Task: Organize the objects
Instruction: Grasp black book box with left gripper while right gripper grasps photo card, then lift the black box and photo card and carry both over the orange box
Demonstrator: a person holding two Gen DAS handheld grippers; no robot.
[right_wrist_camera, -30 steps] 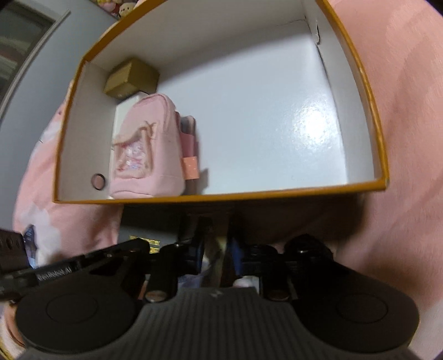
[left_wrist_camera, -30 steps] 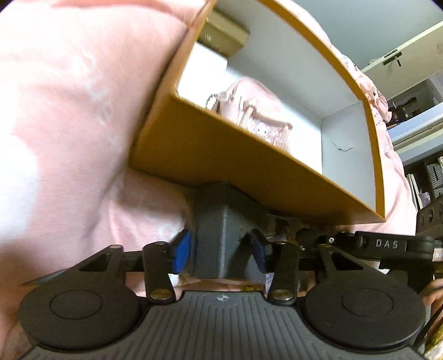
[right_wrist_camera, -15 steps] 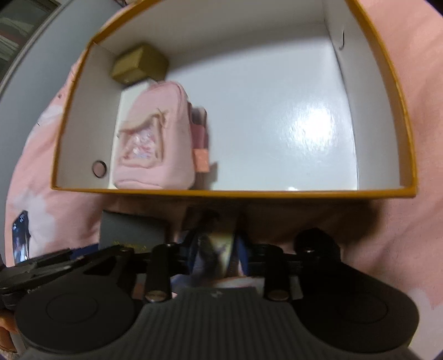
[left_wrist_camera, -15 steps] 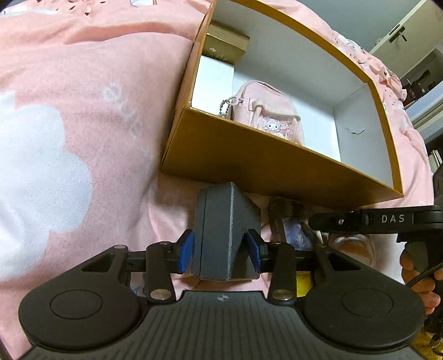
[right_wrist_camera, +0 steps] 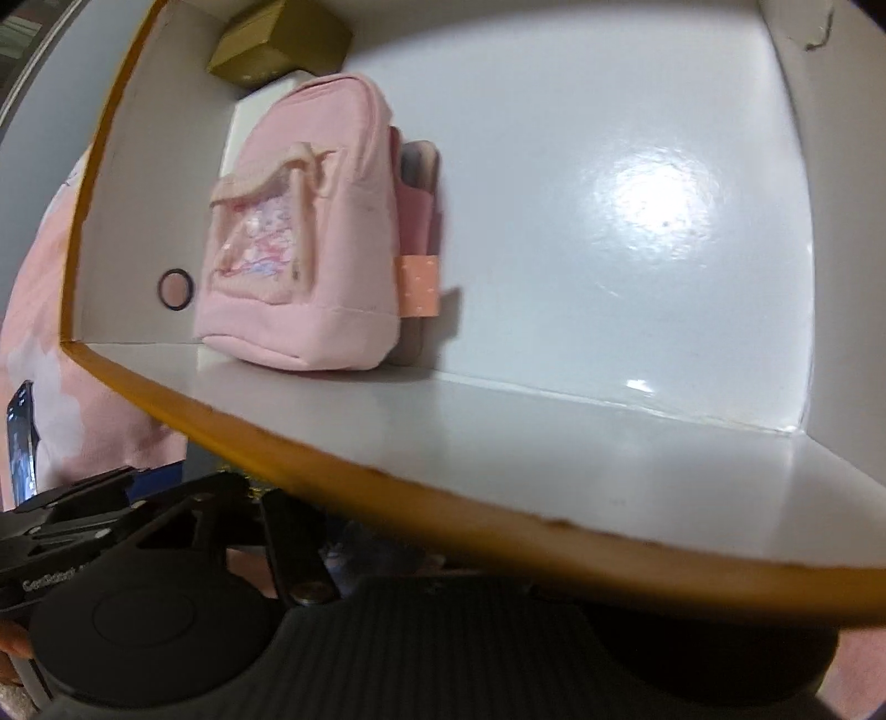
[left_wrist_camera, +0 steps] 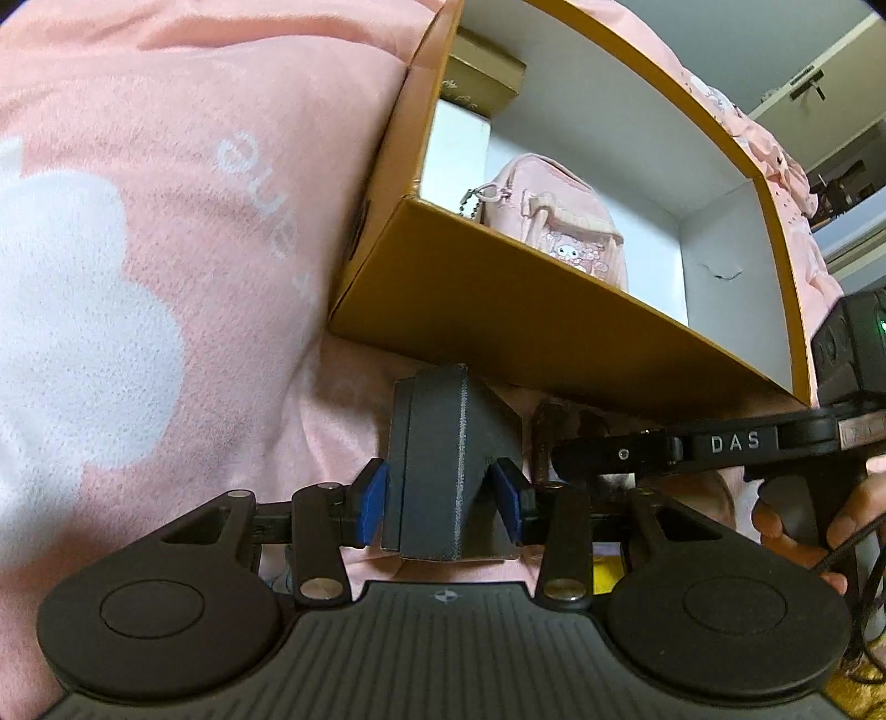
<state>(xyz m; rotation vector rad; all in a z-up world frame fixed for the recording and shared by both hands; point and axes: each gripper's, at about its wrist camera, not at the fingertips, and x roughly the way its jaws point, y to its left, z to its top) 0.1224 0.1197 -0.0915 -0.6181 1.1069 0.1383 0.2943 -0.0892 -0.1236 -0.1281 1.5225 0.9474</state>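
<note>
The open orange cardboard box with a white glossy inside (left_wrist_camera: 515,315) lies on a pink fleece blanket with white cloud shapes and pale lettering (left_wrist_camera: 166,232), and its near orange wall stands between both grippers and what it holds. Inside, against the left end, rests a small pink fabric backpack with a cartoon-printed front pocket (right_wrist_camera: 310,238); in the left wrist view a ball chain hangs from its top. A flat pinkish item with a dotted orange tab (right_wrist_camera: 418,221) lies touching the backpack's side. A small gold-brown carton (right_wrist_camera: 279,41) sits in the far corner, just beyond the backpack, and a round finger hole (right_wrist_camera: 175,289) shows in the end wall. The rest of the box floor is bare white with a bright glare. The left gripper (left_wrist_camera: 443,498) has its blue-padded jaws closed on a dark grey angular block with a pale seam down its edge (left_wrist_camera: 443,459), held just short of the box's near wall. The right gripper (left_wrist_camera: 692,443) reaches in beside it from the right, close under that wall; in its own view the box rim hides its jaws, so I cannot tell how they stand.
</note>
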